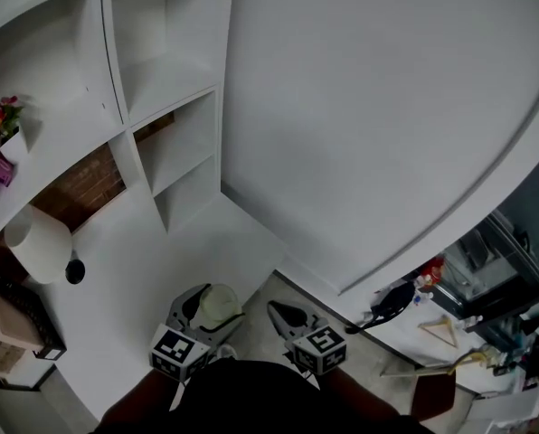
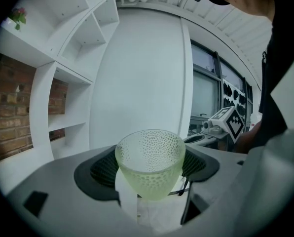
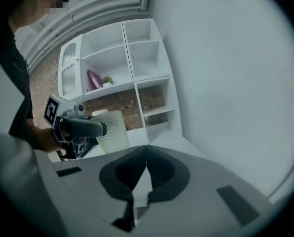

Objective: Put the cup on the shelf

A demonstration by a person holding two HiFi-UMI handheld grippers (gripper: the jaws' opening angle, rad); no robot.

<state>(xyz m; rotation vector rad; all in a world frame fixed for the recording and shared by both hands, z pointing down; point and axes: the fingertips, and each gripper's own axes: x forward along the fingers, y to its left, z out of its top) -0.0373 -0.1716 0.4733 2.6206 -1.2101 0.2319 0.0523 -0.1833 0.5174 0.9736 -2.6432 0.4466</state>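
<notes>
A pale green dimpled glass cup (image 2: 150, 161) sits upright between the jaws of my left gripper (image 2: 149, 169), which is shut on it. In the head view the cup (image 1: 219, 304) shows near the bottom centre, held by the left gripper (image 1: 204, 310). The right gripper view shows the same cup (image 3: 110, 131) at its left. My right gripper (image 1: 288, 316) hangs beside it, shut and holding nothing (image 3: 145, 171). The white shelf unit (image 1: 165, 125) with open compartments rises at the upper left, well away from the cup.
A big white curved wall (image 1: 387, 116) fills the right side. On the shelf's left stand a pink-flowered plant (image 1: 0, 125) and a white round lamp (image 1: 36, 242). Brick wall (image 1: 75, 188) shows behind the shelf. Cluttered floor items (image 1: 450, 328) lie at the lower right.
</notes>
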